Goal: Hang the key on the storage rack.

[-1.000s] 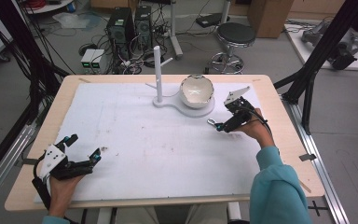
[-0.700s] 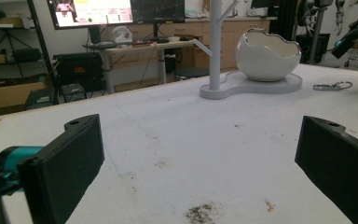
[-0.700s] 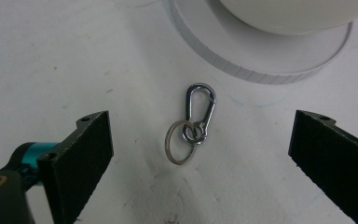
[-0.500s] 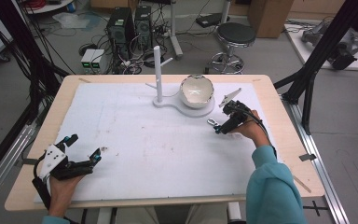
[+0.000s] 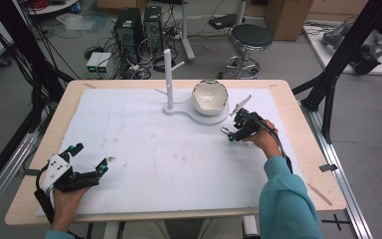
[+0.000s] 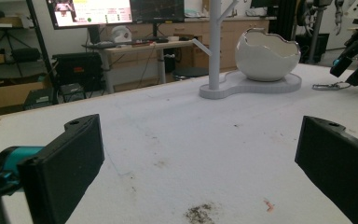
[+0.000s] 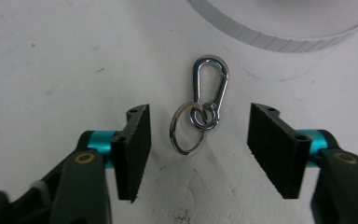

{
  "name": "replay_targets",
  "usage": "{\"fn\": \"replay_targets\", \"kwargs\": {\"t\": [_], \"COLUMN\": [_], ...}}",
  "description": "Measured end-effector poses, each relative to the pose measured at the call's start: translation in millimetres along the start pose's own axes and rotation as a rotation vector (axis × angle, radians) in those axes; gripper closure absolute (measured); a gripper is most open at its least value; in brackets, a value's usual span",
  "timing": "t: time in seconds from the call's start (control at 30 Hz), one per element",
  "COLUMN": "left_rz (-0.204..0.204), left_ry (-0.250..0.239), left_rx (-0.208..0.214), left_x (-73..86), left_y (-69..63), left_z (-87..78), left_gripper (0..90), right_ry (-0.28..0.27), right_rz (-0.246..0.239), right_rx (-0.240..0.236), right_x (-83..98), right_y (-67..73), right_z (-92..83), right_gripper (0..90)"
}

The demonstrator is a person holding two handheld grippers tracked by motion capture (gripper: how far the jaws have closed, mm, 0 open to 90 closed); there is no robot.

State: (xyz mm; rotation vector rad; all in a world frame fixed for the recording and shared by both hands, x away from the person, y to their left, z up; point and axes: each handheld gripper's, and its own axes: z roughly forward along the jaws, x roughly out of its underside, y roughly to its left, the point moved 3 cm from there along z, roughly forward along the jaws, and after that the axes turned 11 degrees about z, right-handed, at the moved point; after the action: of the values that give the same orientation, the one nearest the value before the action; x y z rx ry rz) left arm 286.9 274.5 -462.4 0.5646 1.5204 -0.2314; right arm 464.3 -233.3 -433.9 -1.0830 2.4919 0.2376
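Observation:
A silver carabiner clip (image 7: 209, 91) joined to a key ring (image 7: 186, 128) lies flat on the white mat, just in front of the white stand's round base (image 7: 279, 32). My right gripper (image 7: 198, 140) points down over it with the ring between its jaws. The jaws have just been closing, but gaps remain on both sides and the pads do not touch the metal. In the high view the right gripper (image 5: 231, 133) is beside the stand's base (image 5: 189, 110), which carries a cracked-egg bowl (image 5: 210, 97) and a post (image 5: 168, 74). My left gripper (image 5: 90, 157) rests open at the near left.
The white mat (image 5: 169, 159) covers most of the wooden table (image 5: 308, 164). Black frame legs (image 5: 328, 84) stand by the right edge. A stool (image 5: 251, 37) and computer towers (image 5: 129, 27) are on the floor beyond the far edge.
The right gripper has shifted slightly left toward the clip and its jaws have narrowed around the key ring. The left gripper has stayed put.

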Motion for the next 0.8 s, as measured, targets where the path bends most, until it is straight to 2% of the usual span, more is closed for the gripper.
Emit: {"fn": "replay_targets", "kwargs": {"t": [0.07,0.1,0.17,0.23,0.3,0.37,0.43,0.8], "left_rz": [0.000,0.001,0.001,0.001,0.000,0.003,0.002,0.004], "left_ry": [0.000,-0.001,-0.001,-0.001,-0.001,0.000,-0.001,0.001], "left_rx": [0.000,0.000,0.001,0.001,0.001,0.002,0.000,0.001], "left_x": [0.0,-0.1,-0.1,0.0,-0.1,0.0,-0.1,0.0], "left_y": [0.0,-0.1,-0.1,-0.1,-0.1,-0.2,-0.1,-0.1], "left_z": [0.0,0.0,0.0,0.0,0.0,-0.1,0.0,0.0], "left_gripper": [1.7,1.7,1.7,1.7,1.7,1.7,1.7,1.7], "right_ry": [0.010,0.010,0.013,0.014,0.019,0.018,0.027,0.032], "right_rz": [0.001,0.001,-0.003,-0.010,-0.012,-0.012,0.003,0.015], "right_rx": [0.013,0.013,0.009,0.009,0.014,0.012,0.013,0.017], "right_x": [-0.1,-0.1,-0.8,-1.1,-1.7,-1.9,-1.5,0.3], "right_y": [0.3,0.3,1.8,2.1,3.0,3.1,3.8,1.7], "right_z": [0.4,0.4,1.4,1.6,1.6,1.6,1.4,-1.7], "right_gripper": [49.2,49.2,56.2,58.0,65.1,67.3,71.3,79.5]}}
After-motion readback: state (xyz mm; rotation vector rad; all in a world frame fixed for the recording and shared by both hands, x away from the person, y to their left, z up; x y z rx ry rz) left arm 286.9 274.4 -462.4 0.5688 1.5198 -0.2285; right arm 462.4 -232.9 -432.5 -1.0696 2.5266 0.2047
